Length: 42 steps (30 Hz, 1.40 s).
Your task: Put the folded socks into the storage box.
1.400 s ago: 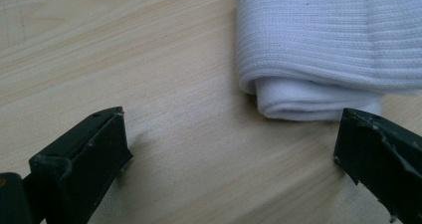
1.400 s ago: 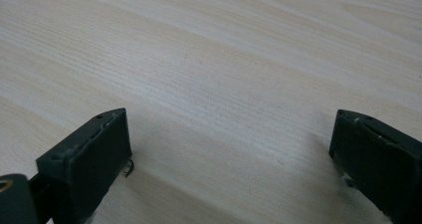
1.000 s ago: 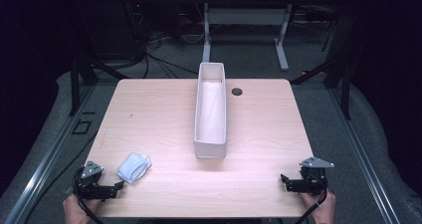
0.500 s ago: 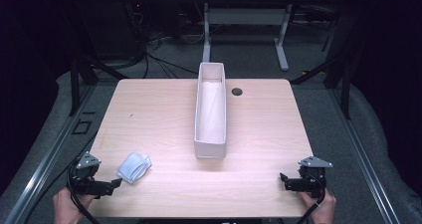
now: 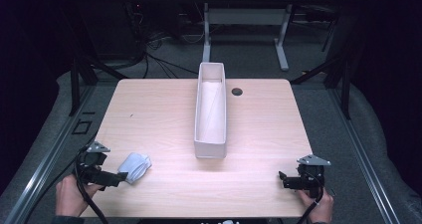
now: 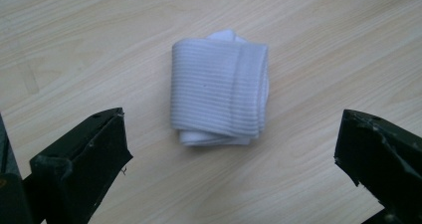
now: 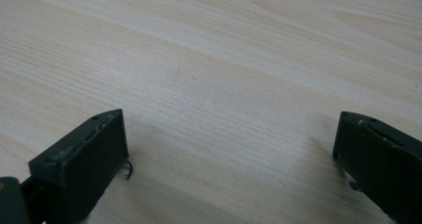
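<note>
Sitting at the near-left corner of the counter (image 5: 164, 109), in a hand at the edge: the left gripper (image 5: 115, 179), pointing rightward along the wood. Fingers (image 6: 84, 159) standing spread wide apart in the left gripper view, pinching nothing, framing bare wood on either side.

Lying just ahead of those fingers, centred between them but apart from both: a folded white cloth (image 6: 219, 92), ribbed, doubled over into a squat bundle, resting flat on the counter. Seen from the high view, lying near the front-left edge (image 5: 134, 166), right at the gripper's tips, whether touching or not being hard to tell from there.

Standing farther right, along the counter's middle line and well apart from the cloth: a long narrow white bin (image 5: 211, 109), open at the top, running from the far edge toward the near side. Showing just beside its far end: a small dark hole (image 5: 237, 91) in the counter.

Resting at the near-right corner, held by the other hand: the right gripper (image 5: 283, 180), pointing leftward. Fingers (image 7: 79, 159) gaping wide over bare wood, gripping nothing.
</note>
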Each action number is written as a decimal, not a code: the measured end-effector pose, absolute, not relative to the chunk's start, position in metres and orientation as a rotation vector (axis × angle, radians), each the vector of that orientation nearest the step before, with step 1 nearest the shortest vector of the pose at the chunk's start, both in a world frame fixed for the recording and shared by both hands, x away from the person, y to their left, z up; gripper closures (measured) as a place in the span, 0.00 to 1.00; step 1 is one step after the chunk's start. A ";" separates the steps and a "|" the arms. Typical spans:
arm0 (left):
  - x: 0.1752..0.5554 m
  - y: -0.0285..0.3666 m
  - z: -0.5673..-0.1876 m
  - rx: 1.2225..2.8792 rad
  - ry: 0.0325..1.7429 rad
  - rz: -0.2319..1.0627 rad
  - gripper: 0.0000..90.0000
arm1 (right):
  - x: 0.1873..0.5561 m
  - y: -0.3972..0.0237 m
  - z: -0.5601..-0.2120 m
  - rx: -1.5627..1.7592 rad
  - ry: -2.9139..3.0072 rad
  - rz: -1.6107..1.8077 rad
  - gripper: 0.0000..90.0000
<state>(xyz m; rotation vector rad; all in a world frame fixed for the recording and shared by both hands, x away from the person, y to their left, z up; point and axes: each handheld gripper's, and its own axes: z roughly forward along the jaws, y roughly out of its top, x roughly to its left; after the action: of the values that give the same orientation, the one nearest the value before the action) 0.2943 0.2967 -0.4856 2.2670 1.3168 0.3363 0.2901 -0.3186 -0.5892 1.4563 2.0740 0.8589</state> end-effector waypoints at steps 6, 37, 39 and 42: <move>0.304 0.283 -0.485 2.325 1.321 0.256 0.00 | 0.291 -0.319 -0.589 1.471 2.078 0.868 0.00; 0.347 0.251 -0.525 2.498 1.291 0.141 0.27 | 0.291 -0.320 -0.589 1.487 2.069 0.861 0.00; 0.348 0.250 -0.530 2.513 1.302 0.124 0.33 | 0.292 -0.319 -0.590 1.485 2.055 0.865 0.00; 0.349 0.250 -0.535 2.530 1.308 0.135 0.38 | 0.292 -0.319 -0.590 1.488 2.052 0.864 0.00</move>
<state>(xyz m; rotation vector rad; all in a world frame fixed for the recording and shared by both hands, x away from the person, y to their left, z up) 0.3494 0.2495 -0.5350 2.5296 1.3077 0.1351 0.2918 -0.3194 -0.5900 1.4877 2.0519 0.8645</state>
